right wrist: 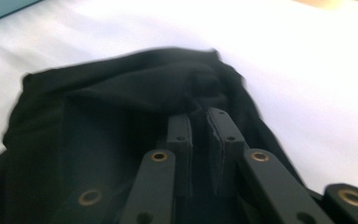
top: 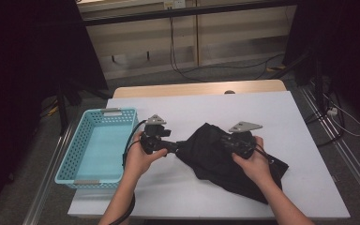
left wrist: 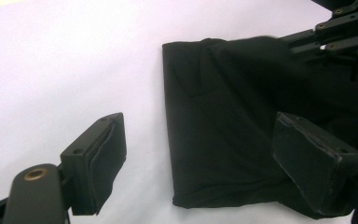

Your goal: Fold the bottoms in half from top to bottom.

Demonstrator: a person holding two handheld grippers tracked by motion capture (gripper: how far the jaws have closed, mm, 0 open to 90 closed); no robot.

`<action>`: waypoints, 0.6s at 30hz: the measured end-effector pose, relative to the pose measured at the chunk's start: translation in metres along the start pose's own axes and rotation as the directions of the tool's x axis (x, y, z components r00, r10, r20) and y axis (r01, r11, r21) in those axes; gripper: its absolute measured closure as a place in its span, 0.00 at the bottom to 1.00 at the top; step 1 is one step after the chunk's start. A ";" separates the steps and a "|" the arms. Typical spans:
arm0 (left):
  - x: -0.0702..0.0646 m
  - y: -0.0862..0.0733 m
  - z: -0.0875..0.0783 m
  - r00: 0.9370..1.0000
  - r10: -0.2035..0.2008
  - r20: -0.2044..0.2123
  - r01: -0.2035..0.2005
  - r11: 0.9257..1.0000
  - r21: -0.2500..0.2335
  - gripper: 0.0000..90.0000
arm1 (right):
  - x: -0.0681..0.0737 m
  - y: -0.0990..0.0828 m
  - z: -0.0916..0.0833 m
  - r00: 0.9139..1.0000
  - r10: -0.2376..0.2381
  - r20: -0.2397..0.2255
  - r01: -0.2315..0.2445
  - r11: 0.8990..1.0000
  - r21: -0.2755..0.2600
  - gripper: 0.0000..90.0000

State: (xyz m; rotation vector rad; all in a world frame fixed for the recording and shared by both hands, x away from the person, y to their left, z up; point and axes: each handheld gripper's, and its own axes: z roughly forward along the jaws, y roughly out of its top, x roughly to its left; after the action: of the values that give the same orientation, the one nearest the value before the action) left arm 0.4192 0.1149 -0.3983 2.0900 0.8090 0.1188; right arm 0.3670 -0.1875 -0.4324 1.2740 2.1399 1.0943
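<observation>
Your right gripper [right wrist: 200, 126] has its jaws drawn nearly together over the black cloth [top: 225, 157], which lies bunched on the white table [top: 309, 187] right of the middle, well apart from the blue basket [top: 98, 145] at the left edge. In the right gripper view a ridge of the cloth rises just ahead of the tips, and it looks pinched between the pads, though the dark fabric against the black jaws makes that hard to confirm; lift a little and watch whether the fold comes up with you before you trust the hold. Your left gripper [left wrist: 200, 158] has its jaws wide apart, one on either side of the cloth's folded edge and pressing on nothing. The step in hand looks like folding or gathering the cloth, so bring the left jaws in over a single clean edge, not a thick bunch, and close on it low, near the table, so the layers do not slip out. Keep both hands level while you carry the fold across, or the loose tail near your right wrist may drag and undo the shape. No brand, label or writing can be read on the cloth, the basket or the grippers.
</observation>
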 end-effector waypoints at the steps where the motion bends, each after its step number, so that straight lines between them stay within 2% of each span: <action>1: 0.000 0.000 0.000 1.000 0.001 -0.001 -0.001 1.000 0.001 0.20 | -0.005 -0.003 -0.003 1.000 0.004 0.004 -0.004 1.000 0.002 0.88; 2: 0.000 0.000 0.001 1.000 -0.001 -0.007 0.001 1.000 -0.002 0.20 | -0.010 -0.005 -0.007 1.000 0.009 0.010 -0.009 1.000 0.007 0.85; 4: 0.001 -0.001 0.001 1.000 -0.001 -0.006 0.001 1.000 0.002 0.20 | -0.021 -0.009 -0.016 0.998 0.006 0.059 -0.008 1.000 0.025 0.76; 6: 0.001 -0.001 0.001 1.000 0.000 -0.008 0.000 1.000 0.005 0.20 | -0.028 -0.012 -0.024 0.997 0.019 0.077 -0.021 1.000 0.017 0.71; 9: 0.001 0.000 0.002 1.000 0.002 -0.011 -0.002 1.000 0.007 0.20 | -0.034 -0.013 -0.033 0.996 0.034 0.078 -0.034 0.999 -0.001 0.63; 13: 0.000 0.000 0.004 1.000 0.006 -0.008 -0.006 1.000 0.008 0.20 | -0.024 -0.006 -0.034 0.999 0.014 0.042 -0.014 1.000 -0.021 0.57; 15: 0.000 0.000 0.004 1.000 0.007 -0.007 -0.007 1.000 0.011 0.20 | -0.016 -0.002 -0.028 1.000 -0.004 0.029 0.004 1.000 -0.018 0.52; 18: 0.000 -0.001 0.005 1.000 0.005 -0.010 -0.005 1.000 0.016 0.20 | -0.011 0.002 -0.013 0.999 -0.007 0.040 0.007 1.000 0.002 0.46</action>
State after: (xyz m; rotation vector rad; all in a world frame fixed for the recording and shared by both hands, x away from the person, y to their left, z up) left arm 0.4208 0.1122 -0.4022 2.1078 0.8129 0.1265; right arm 0.3647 -0.2024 -0.4235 1.2777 2.1152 1.0559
